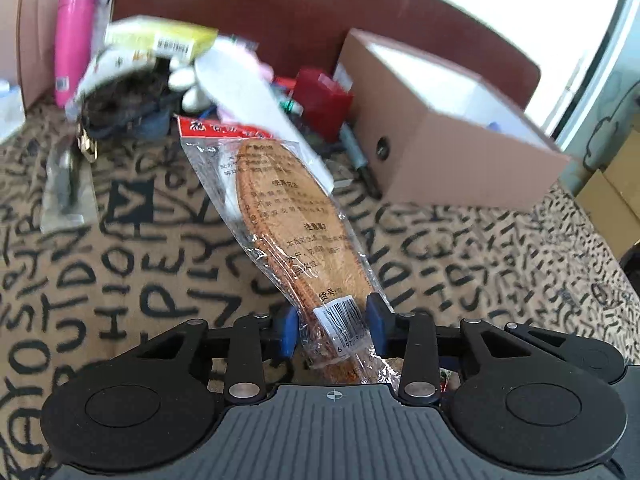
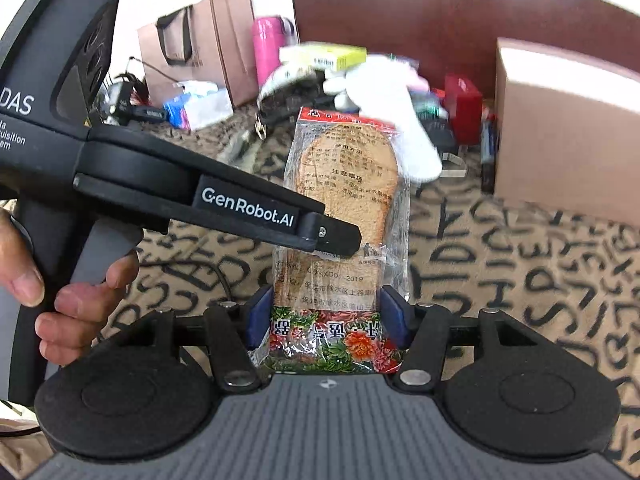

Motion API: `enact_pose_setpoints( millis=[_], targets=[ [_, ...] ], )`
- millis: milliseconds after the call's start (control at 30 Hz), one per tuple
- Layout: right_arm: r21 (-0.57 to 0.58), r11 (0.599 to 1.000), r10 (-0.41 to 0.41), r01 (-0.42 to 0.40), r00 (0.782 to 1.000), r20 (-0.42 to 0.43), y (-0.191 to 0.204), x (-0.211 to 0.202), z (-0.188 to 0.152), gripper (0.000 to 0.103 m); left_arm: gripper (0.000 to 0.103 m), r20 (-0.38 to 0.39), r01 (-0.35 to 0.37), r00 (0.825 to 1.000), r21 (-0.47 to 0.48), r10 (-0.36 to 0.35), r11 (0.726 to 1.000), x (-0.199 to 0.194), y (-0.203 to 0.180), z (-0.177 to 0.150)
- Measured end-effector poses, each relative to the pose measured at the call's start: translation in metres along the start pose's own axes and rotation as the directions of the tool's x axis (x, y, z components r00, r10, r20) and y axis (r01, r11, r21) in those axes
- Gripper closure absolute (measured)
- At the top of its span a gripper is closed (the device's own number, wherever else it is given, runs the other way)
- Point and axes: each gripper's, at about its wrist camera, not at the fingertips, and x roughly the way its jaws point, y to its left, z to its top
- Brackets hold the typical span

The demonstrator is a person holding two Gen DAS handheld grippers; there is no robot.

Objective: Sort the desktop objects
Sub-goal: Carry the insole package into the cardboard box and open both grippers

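Both tools pinch the bagged insole pack (image 1: 296, 220) above the patterned desk (image 1: 120, 260): left tool (image 1: 333, 330) mid-pack, right tool (image 2: 324, 318) at its floral end. Light, floppy, slippery film; grip the card ends.

Tablecloth (image 1: 120, 248): tan ground, black scrawled lettering all over. Insole pack (image 1: 296, 232): clear plastic over orange-tan insoles printed with dark text, red header strip, white barcode label; its near end carries a red-and-green floral print (image 2: 336, 336). Gripper pads (image 1: 290, 332): blue, on black linkages. Cardboard box (image 1: 460, 160) toward the far right corner: plain brown, white inside. Bottle (image 1: 74, 40) toward the far left: bright pink. Small box (image 1: 160, 38): yellow-green, white barcode. Paper bag (image 2: 200, 44): dull brown, black handles.
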Motion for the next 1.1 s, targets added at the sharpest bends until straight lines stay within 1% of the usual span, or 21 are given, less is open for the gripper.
enact_pose_setpoints(
  millis=[133, 267, 400, 500, 633, 700, 767, 867, 967, 1100],
  targets=[
    [-0.013, 1.000, -0.024, 0.025, 0.996, 0.087, -0.003, -0.021, 0.016, 0.041, 0.068, 0.079, 0.029, 0.996, 0.029, -0.031, 0.999, -0.018, -0.015, 0.021],
    [-0.006, 0.997, -0.079, 0.082, 0.981, 0.177, -0.016, -0.036, 0.035, 0.041, 0.069, 0.142, 0.066, 0.987, 0.071, -0.075, 0.995, -0.020, -0.037, 0.054],
    [0.036, 0.990, -0.142, 0.138, 0.956, 0.257, -0.037, -0.048, 0.057, 0.041, 0.069, 0.203, 0.096, 0.972, 0.134, -0.122, 0.986, -0.017, -0.064, 0.090],
    [0.059, 0.980, -0.200, 0.191, 0.933, 0.301, -0.054, -0.051, 0.075, 0.041, 0.069, 0.224, 0.125, 0.961, 0.162, -0.160, 0.979, -0.006, -0.082, 0.118],
    [0.080, 0.966, -0.259, 0.247, 0.909, 0.327, -0.078, -0.048, 0.096, 0.041, 0.069, 0.225, 0.162, 0.953, 0.181, -0.201, 0.970, 0.015, -0.099, 0.152],
    [0.101, 0.960, -0.279, 0.260, 0.902, 0.330, -0.093, -0.041, 0.106, 0.041, 0.069, 0.210, 0.180, 0.954, 0.179, -0.216, 0.967, 0.030, -0.103, 0.167],
    [0.126, 0.955, -0.296, 0.269, 0.900, 0.320, -0.108, -0.032, 0.113, 0.041, 0.069, 0.184, 0.196, 0.956, 0.168, -0.226, 0.966, 0.048, -0.104, 0.181],
    [0.149, 0.949, -0.310, 0.277, 0.903, 0.298, -0.131, -0.019, 0.118, 0.041, 0.069, 0.145, 0.207, 0.962, 0.155, -0.230, 0.966, 0.079, -0.102, 0.194],
    [0.165, 0.950, -0.302, 0.266, 0.918, 0.257, -0.151, -0.001, 0.123, 0.041, 0.070, 0.106, 0.207, 0.969, 0.133, -0.221, 0.969, 0.106, -0.097, 0.203],
    [0.162, 0.949, -0.302, 0.270, 0.927, 0.225, -0.159, 0.017, 0.124, 0.041, 0.070, 0.067, 0.181, 0.979, 0.138, -0.191, 0.974, 0.135, -0.091, 0.208]
  ],
)
